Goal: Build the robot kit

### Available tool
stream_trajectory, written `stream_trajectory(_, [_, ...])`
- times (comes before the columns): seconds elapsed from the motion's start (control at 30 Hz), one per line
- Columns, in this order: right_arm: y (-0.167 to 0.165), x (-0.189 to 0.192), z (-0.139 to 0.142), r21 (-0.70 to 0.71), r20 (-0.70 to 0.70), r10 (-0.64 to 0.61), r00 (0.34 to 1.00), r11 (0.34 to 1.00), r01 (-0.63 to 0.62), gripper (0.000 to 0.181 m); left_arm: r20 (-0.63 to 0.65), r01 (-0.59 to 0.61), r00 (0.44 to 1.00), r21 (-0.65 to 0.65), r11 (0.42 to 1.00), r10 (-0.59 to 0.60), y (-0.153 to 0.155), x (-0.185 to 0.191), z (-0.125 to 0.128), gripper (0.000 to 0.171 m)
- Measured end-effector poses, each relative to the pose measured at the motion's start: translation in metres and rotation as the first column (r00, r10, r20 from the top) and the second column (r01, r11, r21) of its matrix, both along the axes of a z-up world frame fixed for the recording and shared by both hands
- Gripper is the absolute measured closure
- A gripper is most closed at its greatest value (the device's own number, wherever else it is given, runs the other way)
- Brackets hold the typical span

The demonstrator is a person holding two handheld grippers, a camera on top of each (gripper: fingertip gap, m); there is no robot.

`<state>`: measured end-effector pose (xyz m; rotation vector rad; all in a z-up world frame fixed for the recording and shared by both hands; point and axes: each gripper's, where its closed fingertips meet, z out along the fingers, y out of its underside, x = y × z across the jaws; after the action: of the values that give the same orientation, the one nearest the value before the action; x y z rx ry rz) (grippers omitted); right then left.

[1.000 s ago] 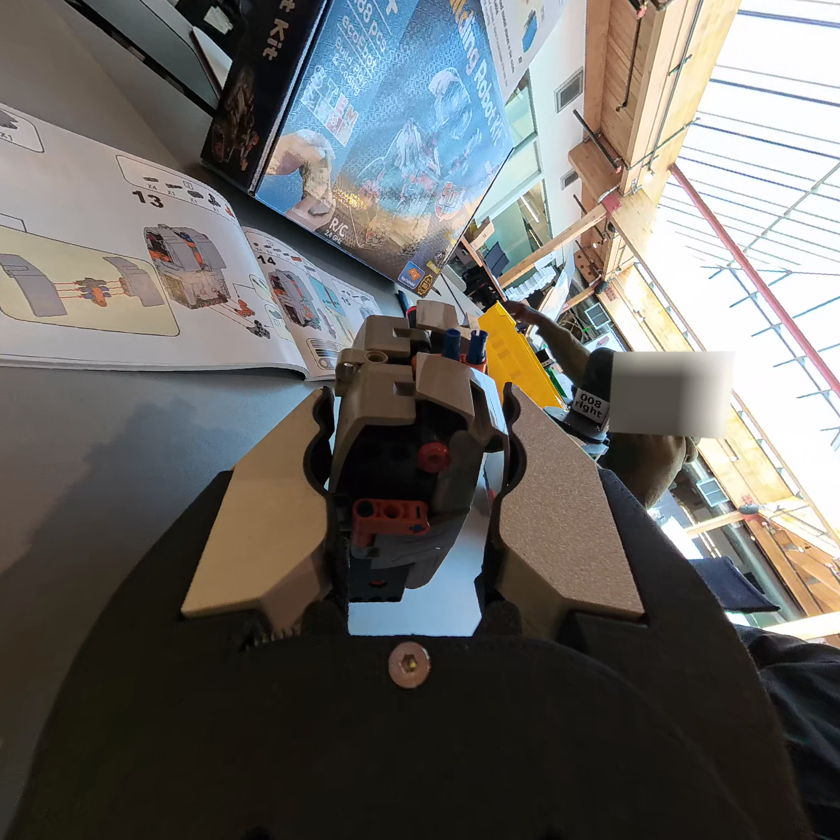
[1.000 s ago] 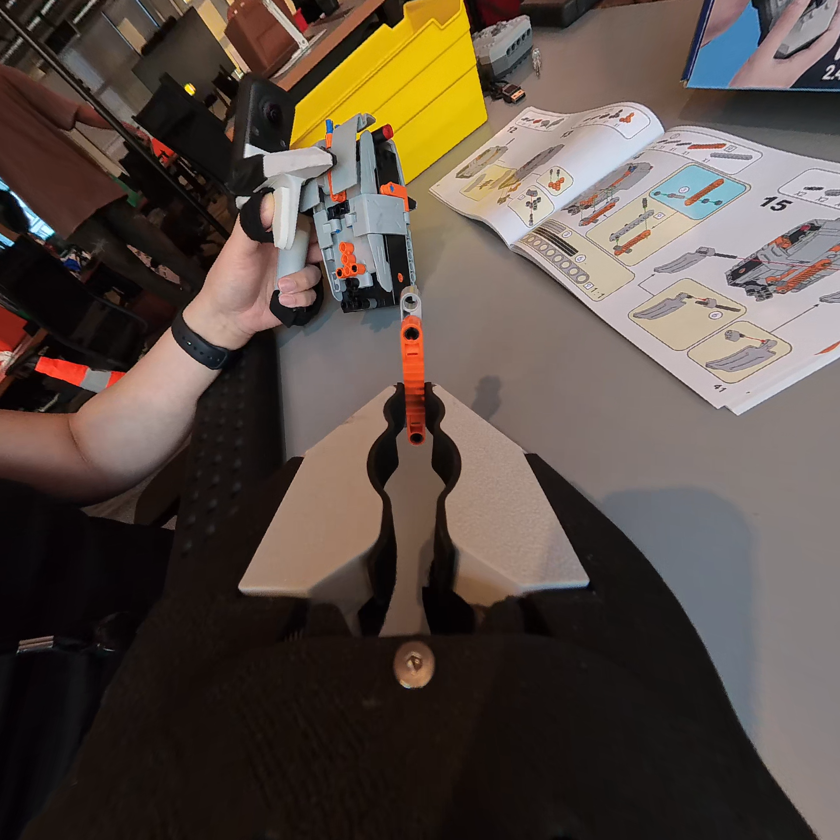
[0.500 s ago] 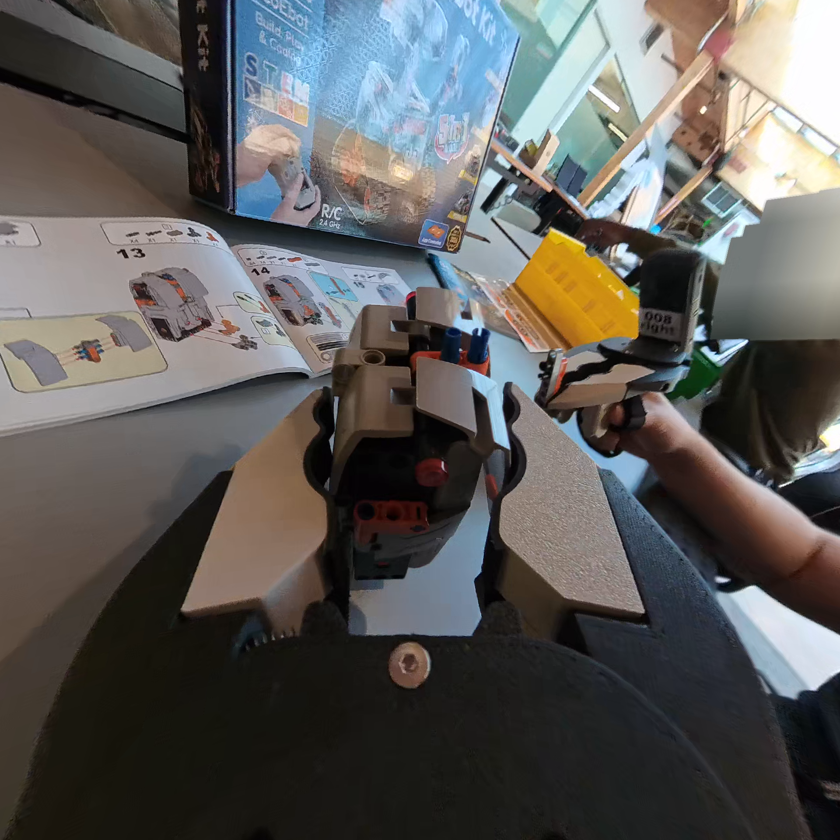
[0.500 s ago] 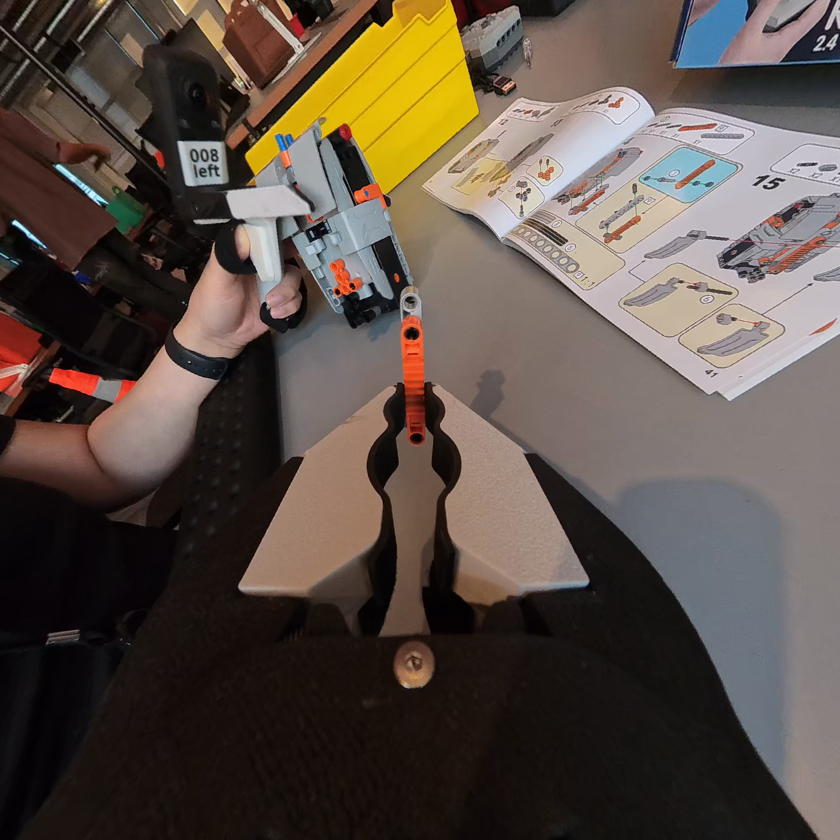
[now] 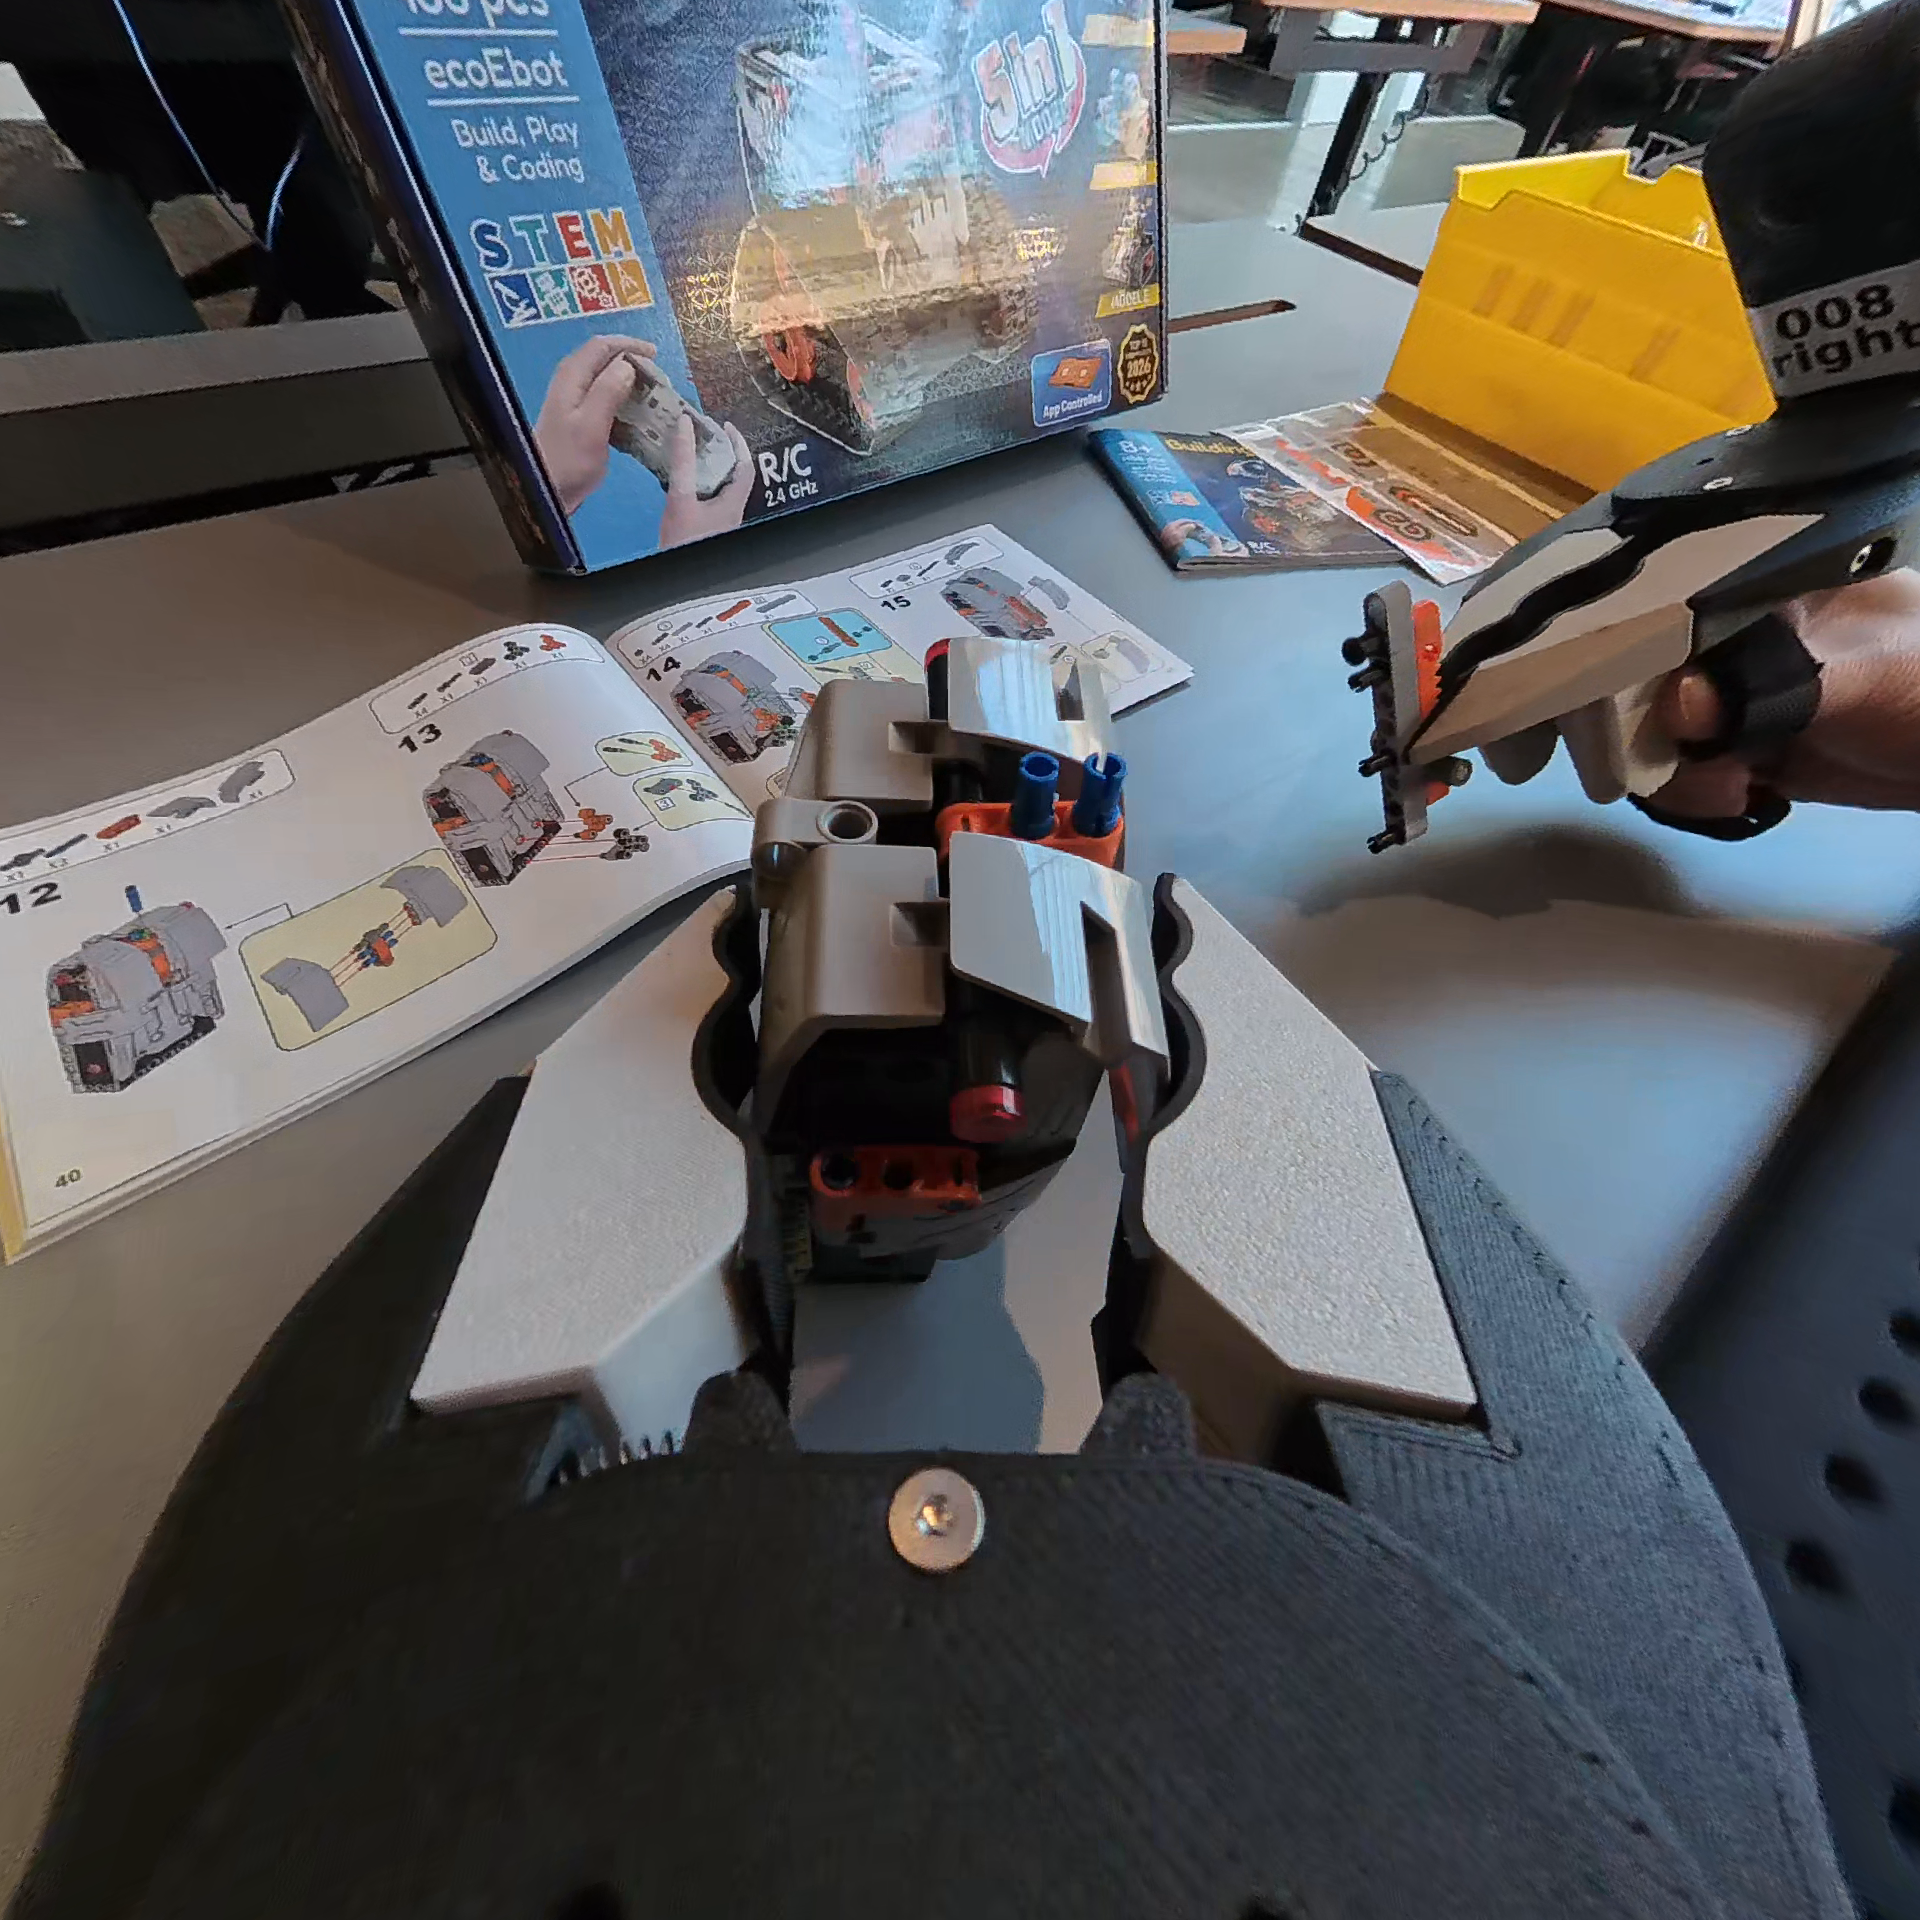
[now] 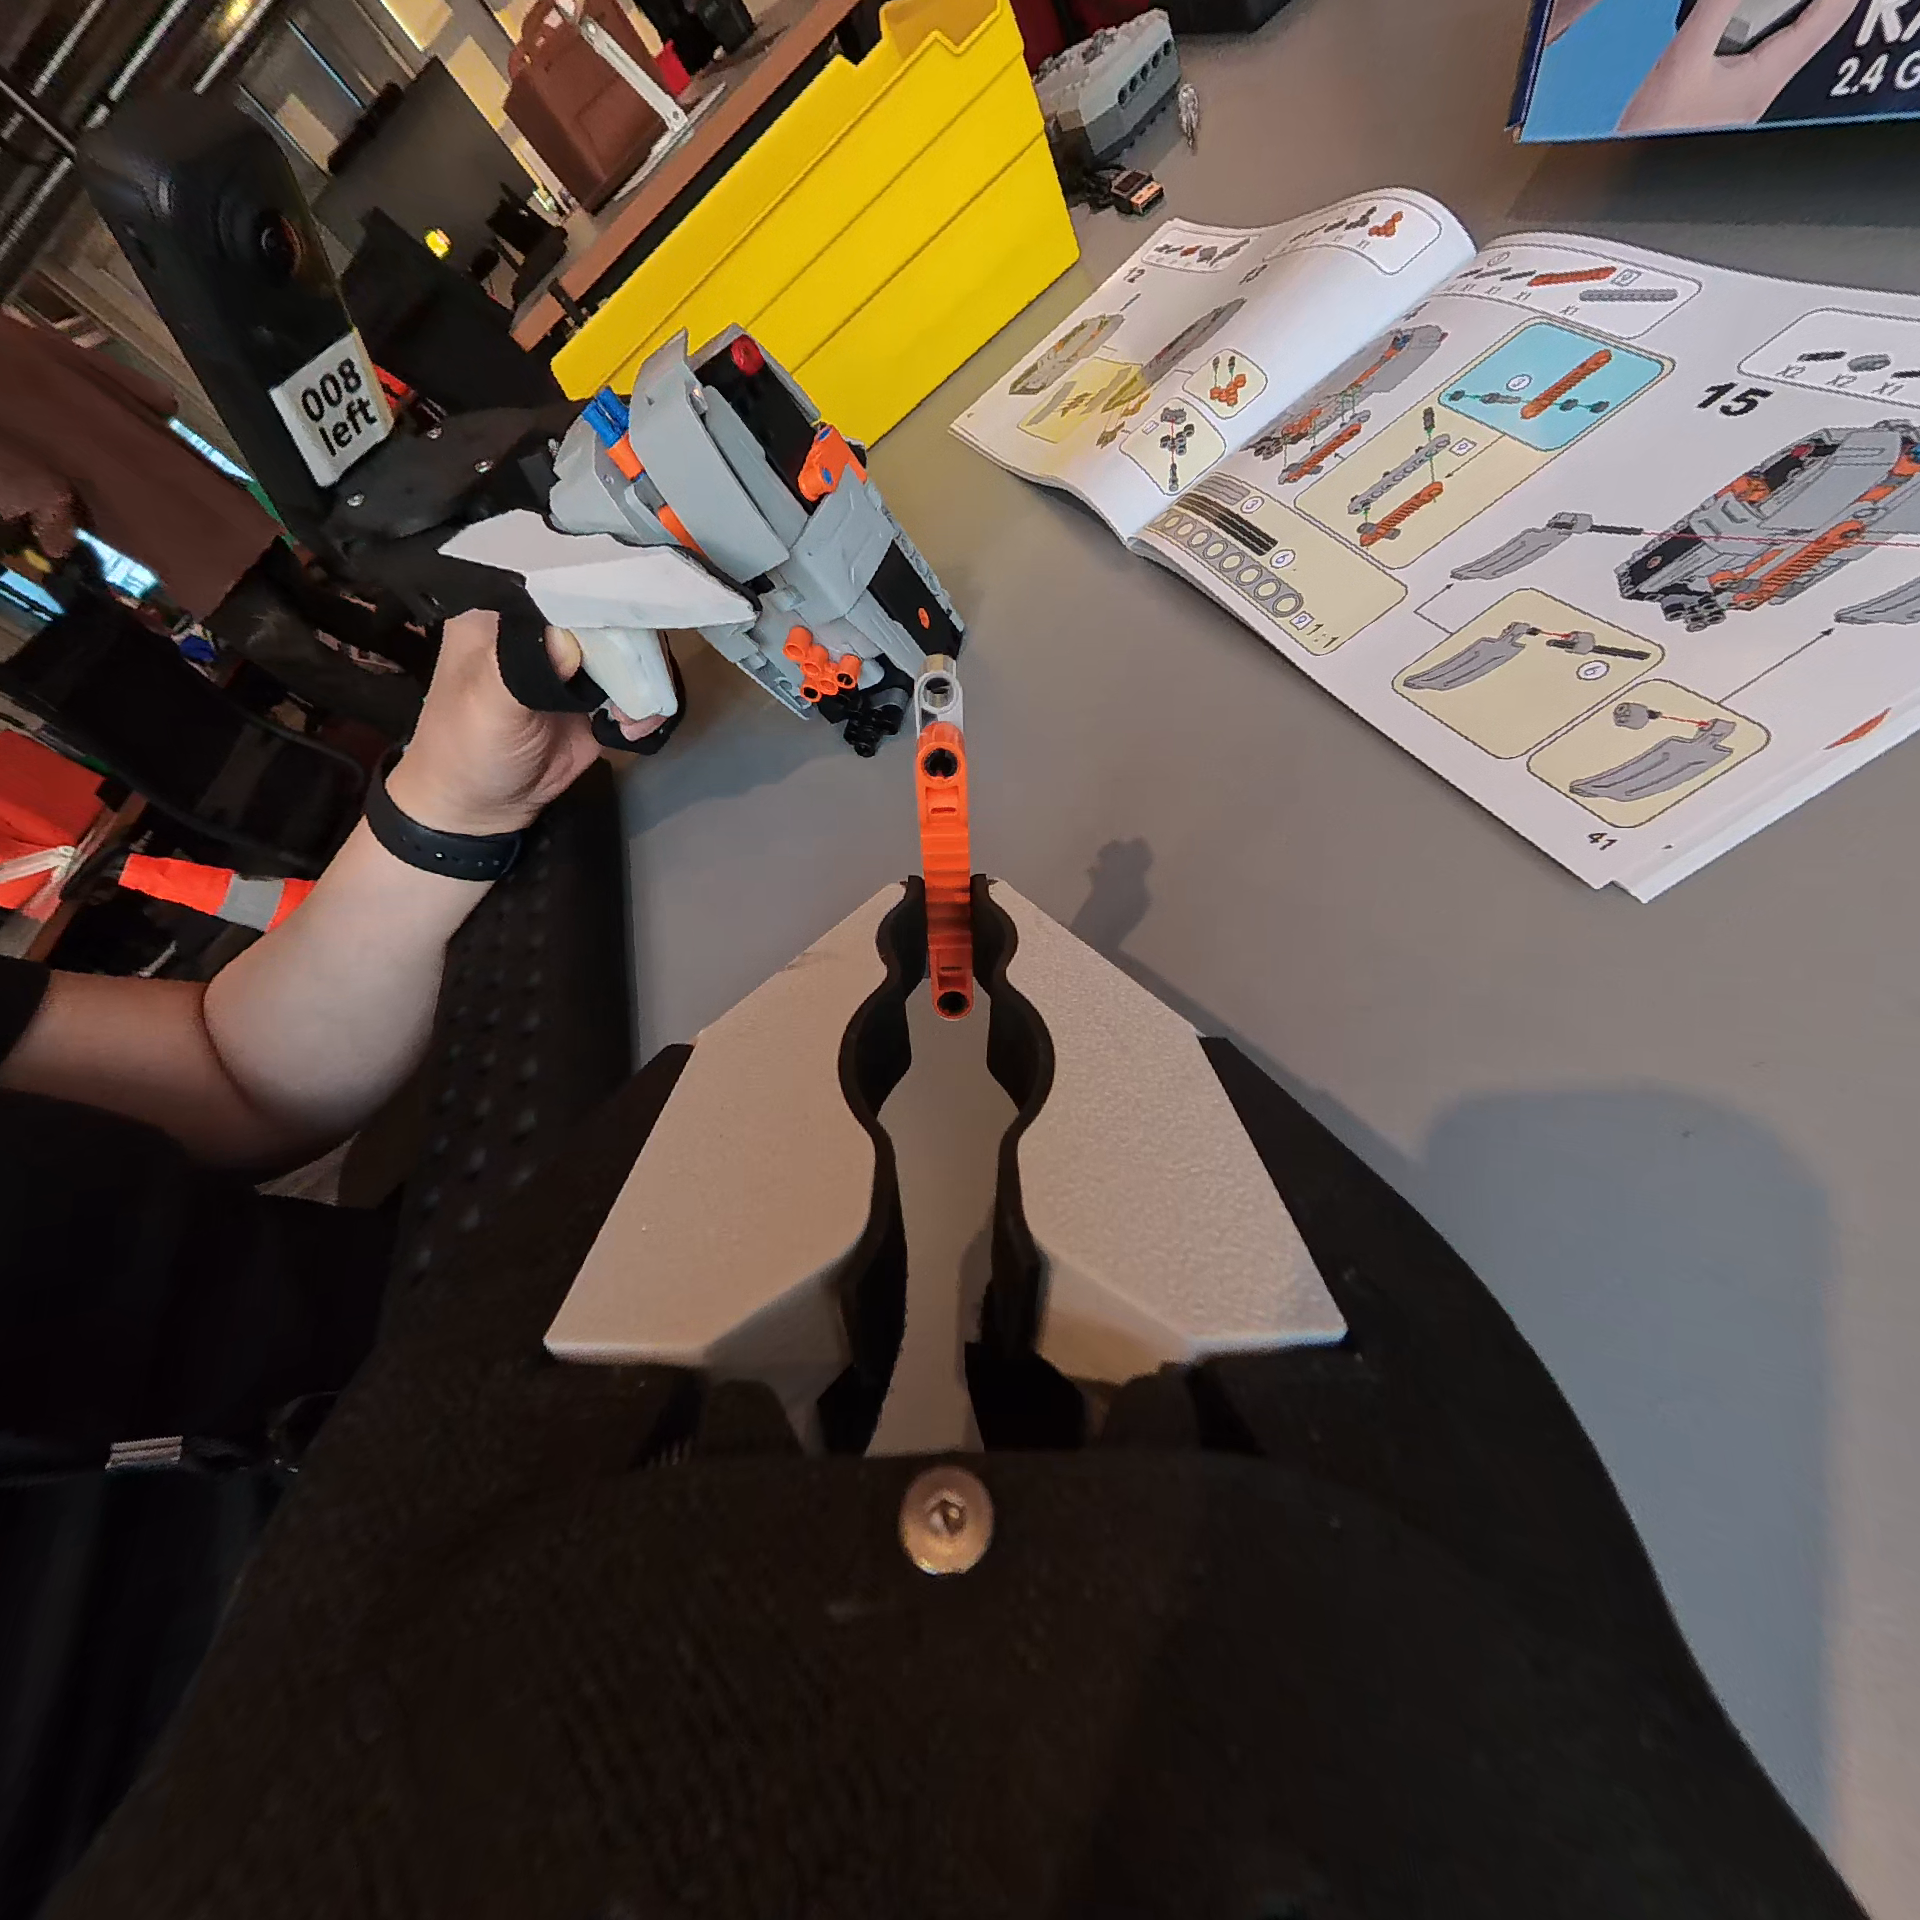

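My left gripper (image 5: 951, 914) is shut on a grey brick-built model (image 5: 935, 997) with orange, red and blue pins, held above the grey table (image 5: 1455, 1039). In the right wrist view the left gripper (image 6: 644, 592) holds the model (image 6: 769, 520) tilted at upper left. My right gripper (image 6: 945, 904) is shut on an orange beam (image 6: 943, 810) with a grey end piece (image 6: 938, 694). That tip sits right by the model's lower corner; I cannot tell if they touch. In the left wrist view the right gripper (image 5: 1455, 707) and its beam (image 5: 1397, 717) are to the right of the model.
An open instruction booklet (image 5: 416, 831) lies on the table, also in the right wrist view (image 6: 1507, 520). A blue kit box (image 5: 779, 260) stands behind it. A yellow bin (image 6: 831, 229) and a small booklet (image 5: 1226, 499) sit further back. A black perforated mat (image 6: 520, 987) lies along the table's near edge.
My left gripper has swung down and levelled with the model still in it. The model has turned and come closer to the beam tip. My right gripper has kept its hold.
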<state>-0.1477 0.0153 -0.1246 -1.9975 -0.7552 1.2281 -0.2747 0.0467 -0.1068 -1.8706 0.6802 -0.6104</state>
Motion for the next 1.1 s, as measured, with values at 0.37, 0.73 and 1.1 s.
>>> stream_trajectory(0.37, [-0.002,0.001,0.008,0.029,-0.009,0.000,1.000,1.000,0.000,0.174,-0.027,-0.105,0.994,0.081,0.991,0.107,0.003,-0.013,0.012,0.085])
stream_trajectory(0.73, [0.024,0.036,0.031,0.105,-0.036,-0.133,0.991,0.985,0.136,0.174,-0.264,0.126,0.955,-0.061,0.990,-0.138,-0.099,0.079,0.003,0.071])
stream_trajectory(1.1, [0.038,0.063,0.032,0.168,-0.008,-0.214,0.977,0.963,0.212,0.174,-0.410,0.018,0.908,-0.171,0.985,-0.088,-0.029,0.111,-0.068,0.068])
